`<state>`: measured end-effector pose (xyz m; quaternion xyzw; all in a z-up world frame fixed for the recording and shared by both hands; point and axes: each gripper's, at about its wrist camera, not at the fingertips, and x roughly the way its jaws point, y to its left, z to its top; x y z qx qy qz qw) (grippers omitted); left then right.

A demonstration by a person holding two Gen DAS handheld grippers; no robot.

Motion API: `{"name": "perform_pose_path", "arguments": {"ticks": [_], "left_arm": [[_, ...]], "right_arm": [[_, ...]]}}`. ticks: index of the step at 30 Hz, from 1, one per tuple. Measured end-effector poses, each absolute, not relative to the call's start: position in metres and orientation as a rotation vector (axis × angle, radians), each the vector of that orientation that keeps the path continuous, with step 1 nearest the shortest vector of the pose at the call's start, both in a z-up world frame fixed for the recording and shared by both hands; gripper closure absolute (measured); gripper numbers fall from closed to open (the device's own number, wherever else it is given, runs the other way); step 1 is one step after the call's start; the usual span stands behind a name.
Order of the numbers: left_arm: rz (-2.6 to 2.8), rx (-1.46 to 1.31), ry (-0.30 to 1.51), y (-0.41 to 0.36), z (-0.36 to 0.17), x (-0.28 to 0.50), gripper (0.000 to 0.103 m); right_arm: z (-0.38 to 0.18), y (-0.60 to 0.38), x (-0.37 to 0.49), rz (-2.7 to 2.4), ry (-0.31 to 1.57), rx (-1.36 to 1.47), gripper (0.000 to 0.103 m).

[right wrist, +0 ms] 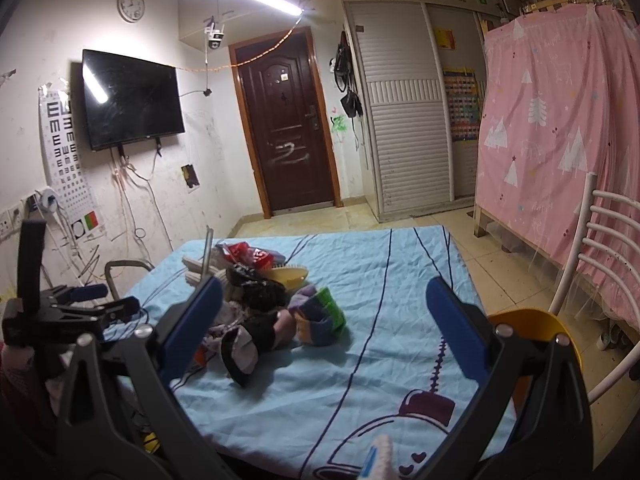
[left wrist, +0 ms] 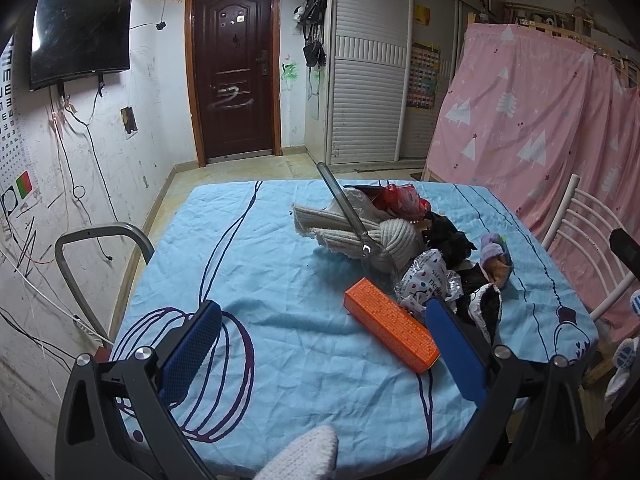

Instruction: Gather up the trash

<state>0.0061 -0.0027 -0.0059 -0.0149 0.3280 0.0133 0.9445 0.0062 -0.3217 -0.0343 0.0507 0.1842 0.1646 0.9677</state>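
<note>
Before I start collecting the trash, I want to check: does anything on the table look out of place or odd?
Yes. Socks and knitted items lie heaped together with crumpled wrappers on the blue tablecloth, so clothing is mixed with trash. An orange box lies askew beside the heap.

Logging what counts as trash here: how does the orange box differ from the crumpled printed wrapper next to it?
The orange box is a rigid long block in one solid colour with a fine dotted texture; the crumpled printed wrapper is white and silvery with coloured dots and lettering, squashed out of shape. The box lies flat nearest the left tool, at the pile's edge; the wrapper sits behind it, against dark items. Both rest on the blue cloth, ungrasped.
</note>
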Motion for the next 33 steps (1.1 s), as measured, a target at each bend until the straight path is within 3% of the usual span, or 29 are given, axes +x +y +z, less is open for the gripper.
{"name": "perform_pose_path", "arguments": {"ticks": [33], "left_arm": [[0.015, -0.016, 0.670, -0.0047, -0.0051, 0.0052, 0.010]], "right_arm": [[-0.0349, -0.3190, 0.0073, 0.339, 0.374, 0.103, 0.005]]}}
